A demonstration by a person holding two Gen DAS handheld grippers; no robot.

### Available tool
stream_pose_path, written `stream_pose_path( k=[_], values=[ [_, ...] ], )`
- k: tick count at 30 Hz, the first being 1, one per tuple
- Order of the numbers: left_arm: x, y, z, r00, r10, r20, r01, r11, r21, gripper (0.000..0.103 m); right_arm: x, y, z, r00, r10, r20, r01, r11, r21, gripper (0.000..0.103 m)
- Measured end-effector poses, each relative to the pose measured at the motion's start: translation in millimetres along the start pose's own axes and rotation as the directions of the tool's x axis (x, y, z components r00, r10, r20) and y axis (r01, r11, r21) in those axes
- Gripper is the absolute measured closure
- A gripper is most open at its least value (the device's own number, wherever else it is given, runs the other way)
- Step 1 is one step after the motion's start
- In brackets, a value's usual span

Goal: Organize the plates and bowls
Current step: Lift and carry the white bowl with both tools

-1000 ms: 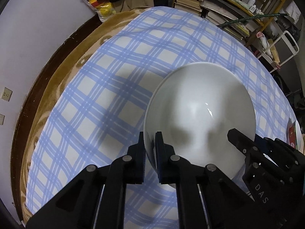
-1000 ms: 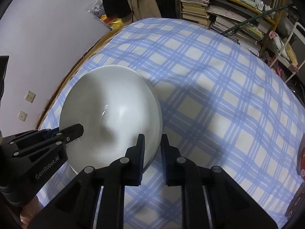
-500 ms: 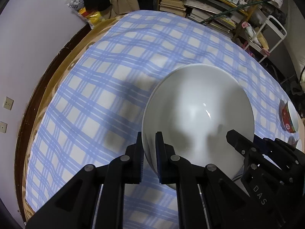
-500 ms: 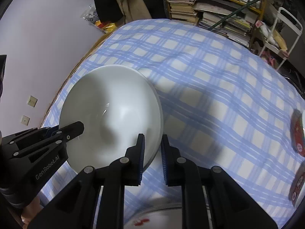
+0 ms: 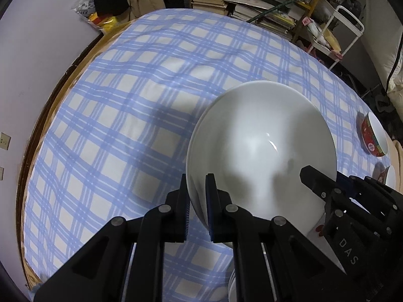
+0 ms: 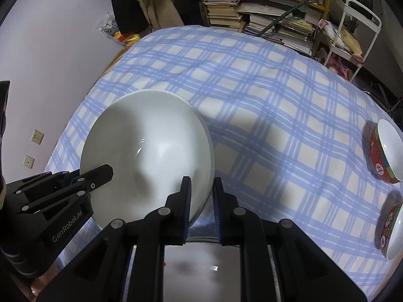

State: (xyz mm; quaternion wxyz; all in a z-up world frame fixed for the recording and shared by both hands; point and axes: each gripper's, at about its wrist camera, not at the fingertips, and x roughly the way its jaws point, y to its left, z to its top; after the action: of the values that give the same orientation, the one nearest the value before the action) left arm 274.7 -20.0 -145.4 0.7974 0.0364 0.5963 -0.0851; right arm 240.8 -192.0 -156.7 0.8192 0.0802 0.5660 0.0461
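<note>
A large white bowl hangs above a blue-checked tablecloth, pinched by its rim on opposite sides: the left gripper is clamped on one edge, the right gripper on the other. Directly beneath, at the near edge, lies what appears to be a white plate with red marks; two red-patterned bowls sit well apart to the right. Setting the bowl down well likely means keeping both grips level, lowering evenly, and releasing only once its base rests flat, lest it tip or slide off the glazed rim.
</note>
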Motion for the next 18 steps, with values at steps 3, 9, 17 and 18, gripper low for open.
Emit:
stream_pose_path(
  k=[3,9,17,18],
  values=[
    [4.4,0.6,0.4,1.0,-0.015,0.004,0.015,1.0,-0.015,0.093,6.0,-3.9,-2.8,1.0,0.003,-0.009,-0.003,1.0,0.014,0.085],
    [17.1,-0.7,2.3,1.0,-0.01,-0.007,0.01,1.0,-0.009,0.093,18.8,-9.4,-5.5,1.0,0.018,-0.022,-0.017,0.999,0.035,0.085],
    [21.2,-0.7,2.1,1.0,-0.004,-0.018,0.004,1.0,-0.004,0.093,23.1,-6.3,-3.6,0.999,0.004,-0.032,-0.003,1.0,0.016,0.084],
    [20.7,-0.1,1.8,1.0,-0.005,-0.021,0.005,1.0,-0.005,0.093,22.8,-5.4,-3.3,0.999,0.0,-0.032,0.001,1.0,0.011,0.084]
  ],
)
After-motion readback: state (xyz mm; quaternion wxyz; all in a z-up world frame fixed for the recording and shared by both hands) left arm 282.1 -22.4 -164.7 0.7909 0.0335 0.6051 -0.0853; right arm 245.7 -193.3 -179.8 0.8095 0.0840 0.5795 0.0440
